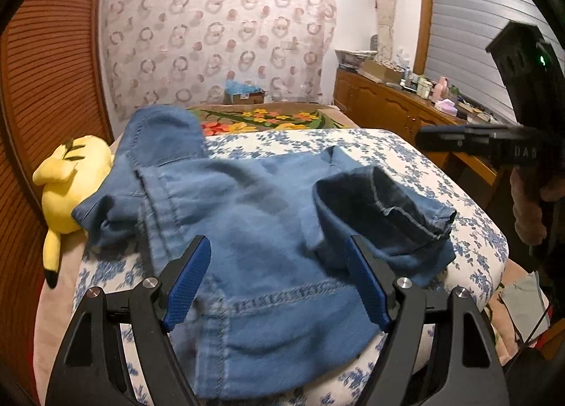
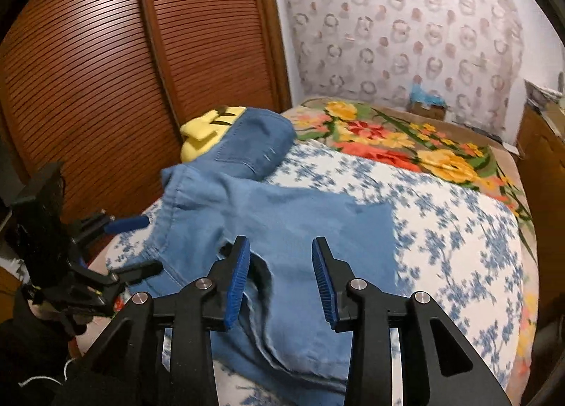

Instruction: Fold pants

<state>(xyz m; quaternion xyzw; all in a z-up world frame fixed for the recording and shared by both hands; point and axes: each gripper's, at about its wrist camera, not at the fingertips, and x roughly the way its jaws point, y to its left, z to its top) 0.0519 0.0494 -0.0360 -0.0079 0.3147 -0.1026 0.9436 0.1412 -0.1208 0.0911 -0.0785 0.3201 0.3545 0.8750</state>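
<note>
Blue denim pants (image 1: 254, 215) lie crumpled on a blue-flowered quilt (image 1: 406, 155), one leg hem (image 1: 406, 211) turned up at the right. My left gripper (image 1: 279, 247) is open just above the cloth, holding nothing. My right gripper (image 2: 280, 247) is open over the pants (image 2: 282, 215), empty. The right gripper also shows at the right edge of the left wrist view (image 1: 423, 139). The left gripper shows at the left of the right wrist view (image 2: 148, 243), jaws apart.
A yellow plush toy (image 1: 70, 183) lies at the left under the pants' far end, also in the right wrist view (image 2: 201, 130). A flowered blanket (image 2: 406, 144) covers the far bed. Slatted wooden doors (image 2: 106, 70) stand left; a cluttered wooden dresser (image 1: 399, 102) stands right.
</note>
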